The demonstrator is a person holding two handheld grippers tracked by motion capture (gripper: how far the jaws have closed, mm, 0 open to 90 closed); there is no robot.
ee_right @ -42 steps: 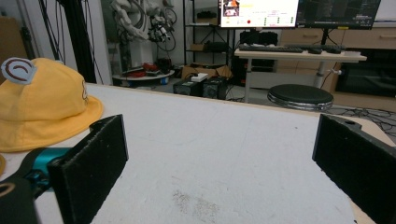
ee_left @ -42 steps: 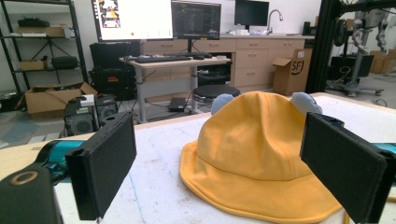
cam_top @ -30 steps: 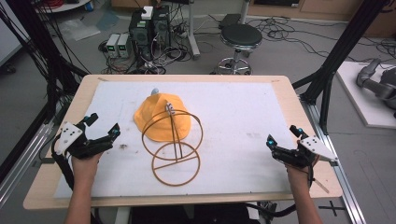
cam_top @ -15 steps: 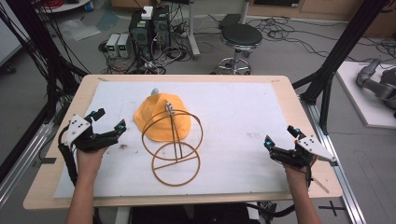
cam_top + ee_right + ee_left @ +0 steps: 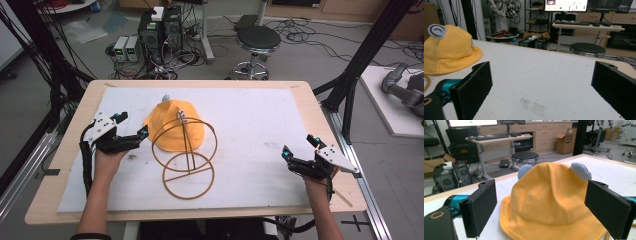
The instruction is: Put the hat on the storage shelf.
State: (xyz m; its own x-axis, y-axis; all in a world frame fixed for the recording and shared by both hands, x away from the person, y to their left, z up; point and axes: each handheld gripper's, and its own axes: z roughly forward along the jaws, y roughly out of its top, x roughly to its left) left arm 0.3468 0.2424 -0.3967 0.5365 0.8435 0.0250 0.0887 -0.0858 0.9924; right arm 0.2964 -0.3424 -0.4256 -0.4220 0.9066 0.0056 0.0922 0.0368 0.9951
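High view: we find the yellow hat (image 5: 175, 124) lying brim-down on the white-covered desk (image 5: 260, 125), left of centre, with a wire stand (image 5: 186, 152) of rings lying against its near side. We note the left tool (image 5: 131, 126) released, jaws spread, just beside the hat's left brim and not touching it. Well apart at the desk's right edge, the right tool (image 5: 300, 148) is likewise released and holds nothing.

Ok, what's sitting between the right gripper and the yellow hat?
In the high view, the wire hat stand lies between the right gripper and the yellow hat, close against the hat; the rest is bare white table cover.
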